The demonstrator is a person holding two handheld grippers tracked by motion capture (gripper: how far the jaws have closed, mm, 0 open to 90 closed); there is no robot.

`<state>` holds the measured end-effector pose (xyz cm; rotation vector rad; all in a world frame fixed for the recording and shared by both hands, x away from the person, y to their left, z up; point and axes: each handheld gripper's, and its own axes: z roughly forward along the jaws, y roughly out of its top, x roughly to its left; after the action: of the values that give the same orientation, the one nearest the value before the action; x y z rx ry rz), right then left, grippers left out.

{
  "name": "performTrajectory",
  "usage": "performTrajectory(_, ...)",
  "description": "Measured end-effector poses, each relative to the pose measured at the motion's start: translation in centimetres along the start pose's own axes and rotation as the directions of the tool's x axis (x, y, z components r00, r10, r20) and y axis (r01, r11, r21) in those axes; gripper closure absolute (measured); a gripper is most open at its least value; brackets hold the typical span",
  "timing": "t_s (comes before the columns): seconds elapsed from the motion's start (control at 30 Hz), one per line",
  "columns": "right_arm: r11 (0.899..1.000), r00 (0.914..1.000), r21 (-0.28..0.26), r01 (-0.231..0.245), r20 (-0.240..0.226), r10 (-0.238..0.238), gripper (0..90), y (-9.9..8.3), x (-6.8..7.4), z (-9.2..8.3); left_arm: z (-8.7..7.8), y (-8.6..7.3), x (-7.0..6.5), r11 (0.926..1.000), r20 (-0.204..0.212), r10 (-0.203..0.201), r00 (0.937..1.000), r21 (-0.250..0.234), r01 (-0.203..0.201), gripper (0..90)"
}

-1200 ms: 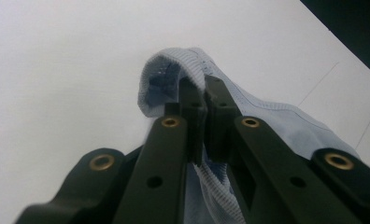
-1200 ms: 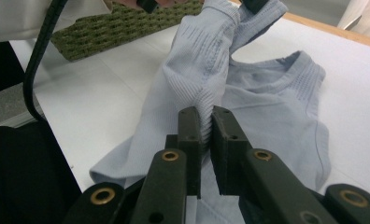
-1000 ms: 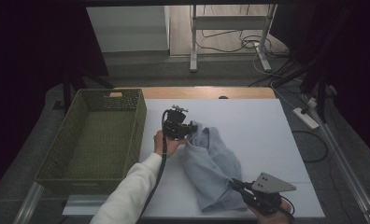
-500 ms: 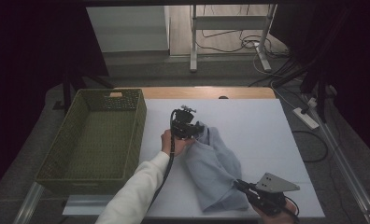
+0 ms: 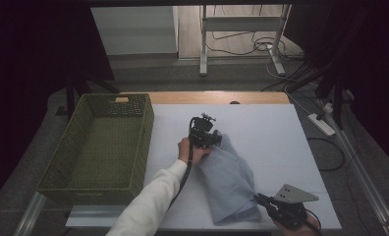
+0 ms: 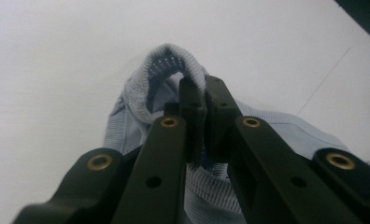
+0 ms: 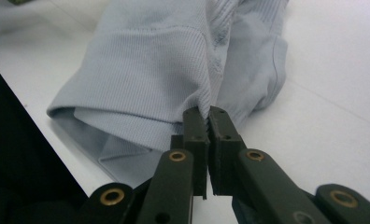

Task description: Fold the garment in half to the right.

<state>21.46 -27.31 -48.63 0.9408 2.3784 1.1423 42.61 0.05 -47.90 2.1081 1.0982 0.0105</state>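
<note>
High view: grey-blue knit garment (image 5: pixel 229 184) lies bunched in a long strip on the white table (image 5: pixel 281 142), running from mid-table toward the near edge. Left gripper (image 5: pixel 213 142) sits at its far end, right gripper (image 5: pixel 259 199) at its near end, close to the near table edge. Green woven basket (image 5: pixel 97 142) stands on the left, well apart from the cloth, nothing visible inside.

Left gripper view: jaws together, clamped on a ribbed hem loop of the garment (image 6: pixel 171 70). Only a thin edge of fabric sits between the pads; the rest of the loop arches free past the tips. White table beneath.

Right gripper view: jaws together, pinching a narrow vertical fold of the garment (image 7: pixel 141 70) right at the tips. Folded cuff or hem lies just to the left, close to the table's edge.

Risks, my read:
- Both grips look shallow, at the tips only. Any pull apart or lift could slip the knit out, most likely on the right, where the pinch is a single thin fold.
- Knit stretches, so tension may deform it rather than move it.
- Near end is close to the table edge; a dropped grip there could let the cloth slide off.
- Basket rim could snag trailing fabric if it is carried across low.
</note>
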Motion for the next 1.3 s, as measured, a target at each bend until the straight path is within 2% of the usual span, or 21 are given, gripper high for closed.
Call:
performTrajectory(0.2, 0.999, 1.0000, 0.034, 0.002, -0.006, -0.002, 87.0, -0.3, -0.1, 0.2, 0.7, 0.0, -0.3, 0.9999, 0.005, -0.003, 1.0000, 0.010, 0.002, 86.3)
performTrajectory(0.47, 0.999, 0.9998, 0.045, 0.003, -0.019, -0.003, 87.0, -0.4, -0.1, 0.3, 1.0, -0.2, -0.2, 0.9999, 0.013, -0.003, 0.9999, 0.015, 0.003, 86.2)
performTrajectory(0.9, 0.998, 1.0000, 0.066, -0.001, 0.001, 0.001, 87.0, -0.7, -0.3, 0.0, 2.5, -0.1, -0.9, 0.9991, 0.018, 0.021, 0.9996, 0.036, -0.022, 86.2)
performTrajectory(1.03, 0.997, 0.9999, 0.076, -0.007, -0.008, 0.008, 87.0, -0.9, -0.3, 0.0, 2.9, -0.1, -1.1, 0.9989, 0.028, 0.018, 0.9995, 0.044, -0.019, 85.8)
performTrajectory(1.2, 0.994, 0.9994, 0.112, 0.014, -0.032, -0.011, 87.0, -1.0, 0.0, 0.5, 3.1, -0.2, -1.0, 0.9985, 0.038, 0.018, 0.9991, 0.052, -0.020, 82.4)
performTrajectory(1.3, 0.993, 0.9993, 0.119, 0.009, -0.037, -0.004, 86.9, -1.0, -0.1, 0.6, 3.0, -0.2, -1.1, 0.9988, 0.042, 0.015, 0.9990, 0.047, -0.017, 80.1)
